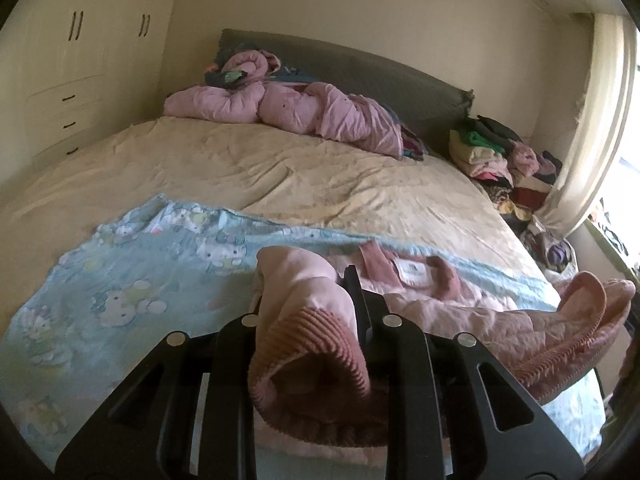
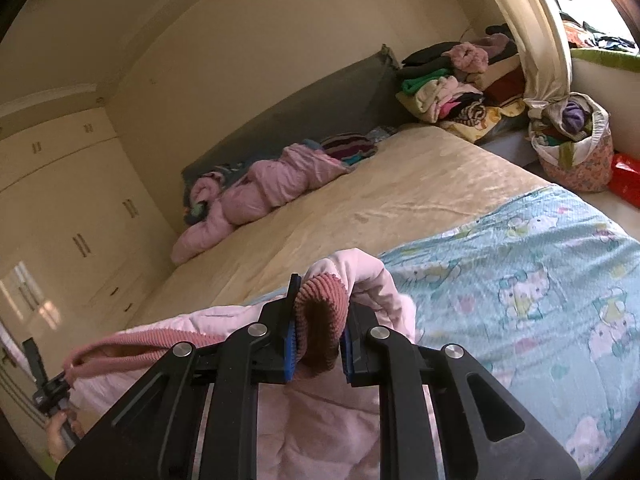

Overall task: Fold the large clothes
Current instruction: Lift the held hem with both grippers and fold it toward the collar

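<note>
Item: my left gripper (image 1: 320,320), clamped on a pink jacket (image 1: 460,312) cuff; my right gripper (image 2: 318,344), likewise clamped on the other cuff. Collar label (image 1: 411,270): white, unreadable.

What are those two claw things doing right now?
Left gripper: closed on the pink garment's ribbed edge.
Right gripper: closed on another ribbed edge of it.

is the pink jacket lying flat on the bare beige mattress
No, the pink jacket lies on the blue cartoon blanket, and both grippers hold its ribbed cuffs up off it.
</note>
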The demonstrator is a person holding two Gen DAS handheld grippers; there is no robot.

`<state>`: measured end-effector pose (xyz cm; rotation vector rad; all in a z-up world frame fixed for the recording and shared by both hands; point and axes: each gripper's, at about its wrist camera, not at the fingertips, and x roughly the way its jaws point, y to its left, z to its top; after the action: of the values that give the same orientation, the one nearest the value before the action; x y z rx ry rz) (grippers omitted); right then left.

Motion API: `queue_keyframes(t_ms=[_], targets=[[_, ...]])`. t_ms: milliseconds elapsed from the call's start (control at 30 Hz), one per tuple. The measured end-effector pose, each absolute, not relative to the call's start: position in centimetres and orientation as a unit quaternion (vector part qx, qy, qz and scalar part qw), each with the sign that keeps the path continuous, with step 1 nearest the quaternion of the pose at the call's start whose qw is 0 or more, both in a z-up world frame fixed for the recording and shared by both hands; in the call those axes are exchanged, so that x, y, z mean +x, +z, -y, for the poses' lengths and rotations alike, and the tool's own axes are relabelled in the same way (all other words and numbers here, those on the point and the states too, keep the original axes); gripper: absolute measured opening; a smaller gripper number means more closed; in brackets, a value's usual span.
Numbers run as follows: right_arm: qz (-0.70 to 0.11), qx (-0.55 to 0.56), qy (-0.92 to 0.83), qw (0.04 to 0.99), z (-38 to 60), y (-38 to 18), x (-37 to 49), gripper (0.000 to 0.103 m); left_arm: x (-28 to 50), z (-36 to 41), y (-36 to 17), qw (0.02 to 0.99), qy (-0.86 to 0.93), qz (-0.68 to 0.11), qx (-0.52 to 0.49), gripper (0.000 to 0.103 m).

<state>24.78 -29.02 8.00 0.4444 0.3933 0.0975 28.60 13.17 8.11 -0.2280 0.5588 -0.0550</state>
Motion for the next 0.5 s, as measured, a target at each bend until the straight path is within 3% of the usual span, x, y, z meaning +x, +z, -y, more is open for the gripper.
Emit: queue_keyframes(t_ms=[500], targets=[[-0.290, 0.204, -0.053, 0.933, 29.0, 0.0, 39.6, 0.016, 38.1, -12.9, 0.5, 0.942, -0.010, -0.313, -0.121, 0.021]])
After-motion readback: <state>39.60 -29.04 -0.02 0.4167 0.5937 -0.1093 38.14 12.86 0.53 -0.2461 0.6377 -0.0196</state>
